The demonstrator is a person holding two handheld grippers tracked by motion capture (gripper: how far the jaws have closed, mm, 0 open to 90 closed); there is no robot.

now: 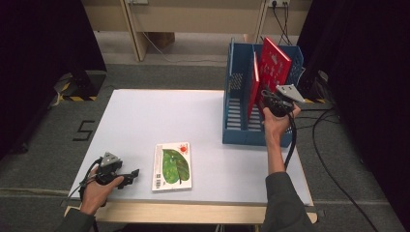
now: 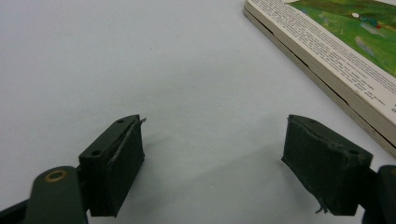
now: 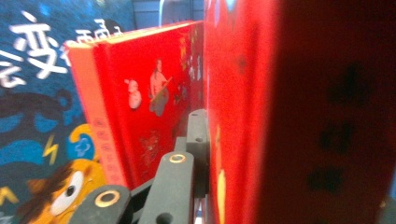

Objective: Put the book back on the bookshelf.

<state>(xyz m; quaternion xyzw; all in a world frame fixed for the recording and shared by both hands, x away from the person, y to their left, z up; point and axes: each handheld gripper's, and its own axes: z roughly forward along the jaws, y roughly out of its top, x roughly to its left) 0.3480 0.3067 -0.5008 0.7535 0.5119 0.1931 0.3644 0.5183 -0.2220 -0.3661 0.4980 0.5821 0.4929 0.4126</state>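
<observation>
Left gripper (image 1: 129,176) rests at the table's seven o'clock corner, jaws spread wide with bare white tabletop (image 2: 187,70) between them, holding nothing. Just beside it, toward three o'clock, a flat book with a green leaf cover (image 1: 172,166) lies face up on the white rectangular table (image 1: 145,116), apart from both grippers. At two o'clock stands a blue slotted plastic file rack (image 1: 236,111). Right gripper (image 1: 267,98) is raised at the rack, jaws closed tight on a thin red hardcover book (image 1: 275,65), which tilts in the rack's right compartment beside a second red book (image 3: 140,107).
</observation>
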